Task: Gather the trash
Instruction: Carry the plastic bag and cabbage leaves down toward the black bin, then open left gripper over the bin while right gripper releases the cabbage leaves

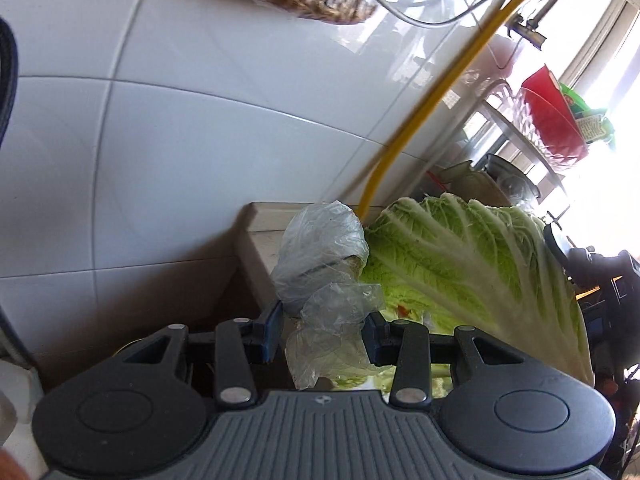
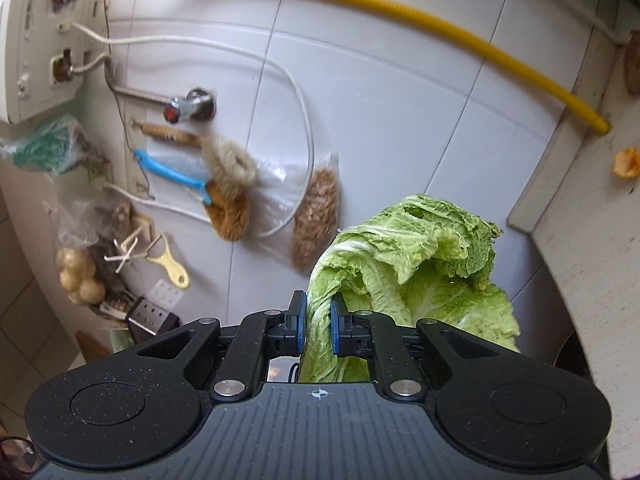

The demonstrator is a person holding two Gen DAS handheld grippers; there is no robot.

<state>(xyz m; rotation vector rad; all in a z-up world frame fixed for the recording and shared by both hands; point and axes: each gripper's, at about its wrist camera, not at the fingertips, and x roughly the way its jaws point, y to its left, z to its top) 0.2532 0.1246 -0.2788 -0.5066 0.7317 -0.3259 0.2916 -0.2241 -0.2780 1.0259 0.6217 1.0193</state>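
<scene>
Two bits of trash are held up near the white tiled wall, my right gripper pinching a floppy green cabbage leaf and my left gripper squeezing a crumpled clear plastic bag, so next I think I must carry both to a bin.

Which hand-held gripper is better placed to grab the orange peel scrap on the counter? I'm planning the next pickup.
Neither is free: the left hand-held gripper holds crumpled plastic wrap, the right hand-held gripper clamps a cabbage leaf. After unloading, right looks better: the orange peel on the counter shows only in its view.
</scene>
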